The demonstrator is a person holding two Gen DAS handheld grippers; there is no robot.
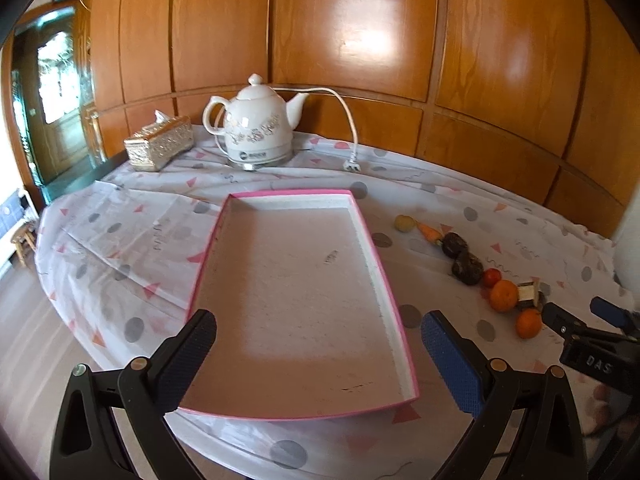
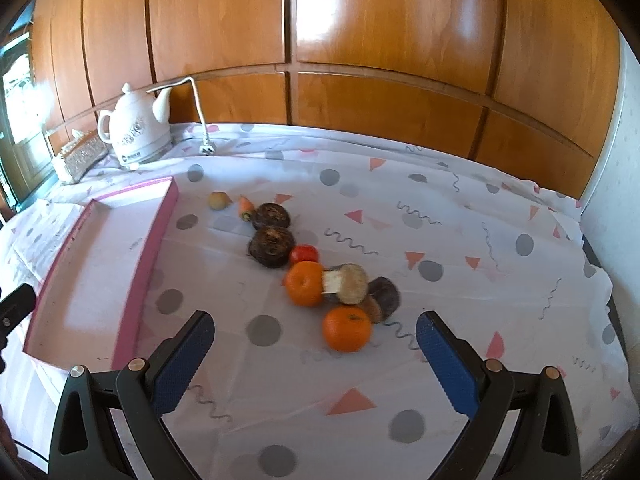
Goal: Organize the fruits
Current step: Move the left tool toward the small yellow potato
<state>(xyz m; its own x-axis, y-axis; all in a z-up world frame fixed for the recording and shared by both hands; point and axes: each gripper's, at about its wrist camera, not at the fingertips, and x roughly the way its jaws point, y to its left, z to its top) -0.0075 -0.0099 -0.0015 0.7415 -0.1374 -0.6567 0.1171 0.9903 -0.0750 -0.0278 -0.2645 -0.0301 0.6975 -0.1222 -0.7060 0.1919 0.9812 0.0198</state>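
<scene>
A shallow pink-rimmed tray point(image 1: 374, 248) lies empty on the table; it also shows in the right wrist view point(image 2: 160, 232). To its right a row of food lies on the cloth: two oranges point(image 2: 347, 328) point(image 2: 305, 283), a small tomato point(image 2: 304, 255), two mushrooms point(image 2: 349, 283), two dark round fruits point(image 2: 271, 246), a small carrot point(image 2: 245, 207) and a yellowish fruit point(image 2: 218, 200). My left gripper point(image 1: 318, 356) is open above the tray's near end. My right gripper point(image 2: 314, 354) is open, just short of the nearest orange.
A white electric kettle point(image 1: 256, 124) with its cord and plug point(image 1: 352, 166) stands at the back by a golden tissue box point(image 1: 158, 148). A wooden panelled wall runs behind the table. The table's left edge drops to the floor, with a stool point(image 1: 22, 240) there.
</scene>
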